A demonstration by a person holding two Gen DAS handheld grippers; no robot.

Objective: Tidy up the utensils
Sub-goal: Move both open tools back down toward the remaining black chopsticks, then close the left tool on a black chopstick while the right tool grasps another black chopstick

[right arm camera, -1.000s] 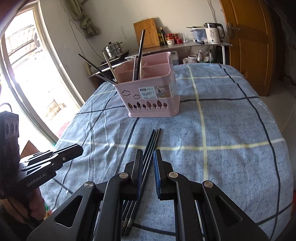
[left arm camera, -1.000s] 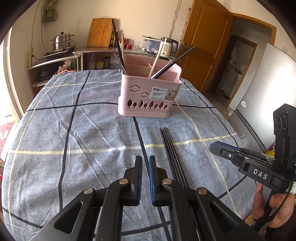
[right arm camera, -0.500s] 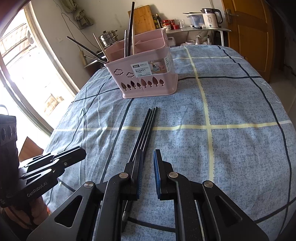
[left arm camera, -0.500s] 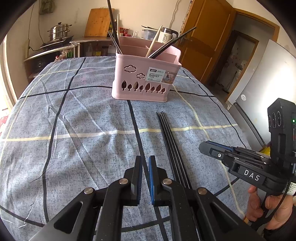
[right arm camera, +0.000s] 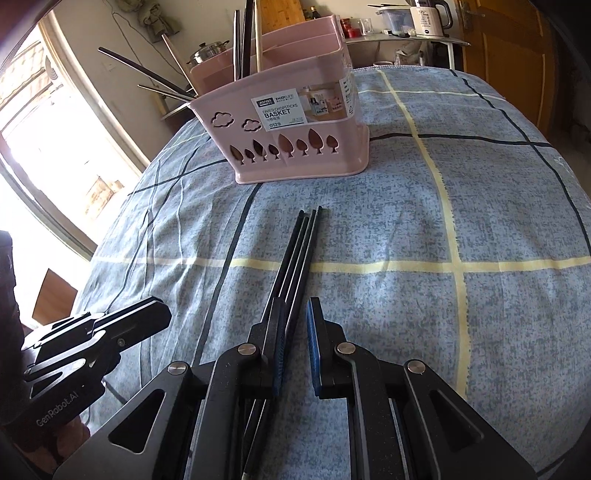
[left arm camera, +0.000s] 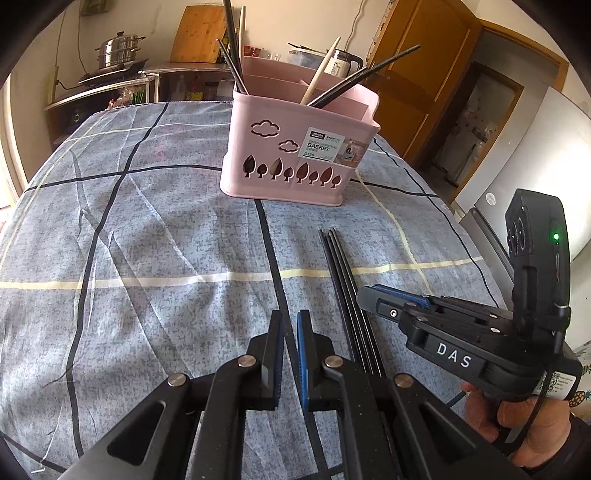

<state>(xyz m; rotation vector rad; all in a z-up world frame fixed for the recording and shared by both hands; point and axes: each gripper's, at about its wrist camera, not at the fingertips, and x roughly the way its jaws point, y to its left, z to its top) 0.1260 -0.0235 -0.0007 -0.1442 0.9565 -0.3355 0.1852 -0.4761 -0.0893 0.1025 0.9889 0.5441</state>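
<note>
This is a home kitchen and eating area. A steel steamer pot (left arm camera: pixel 117 50) sits on a stove on a low counter against the wall, with a wooden cutting board (left arm camera: pixel 195 35) leaning upright behind it. An electric kettle (right arm camera: pixel 428 16) and jars stand on a metal side table (right arm camera: pixel 406 38). A checked blue cloth (left arm camera: pixel 166 240) covers the dining table, and wooden doors (left arm camera: pixel 417 74), a large window (right arm camera: pixel 44 147) and a pale fridge (left arm camera: pixel 532 155) surround it.
</note>
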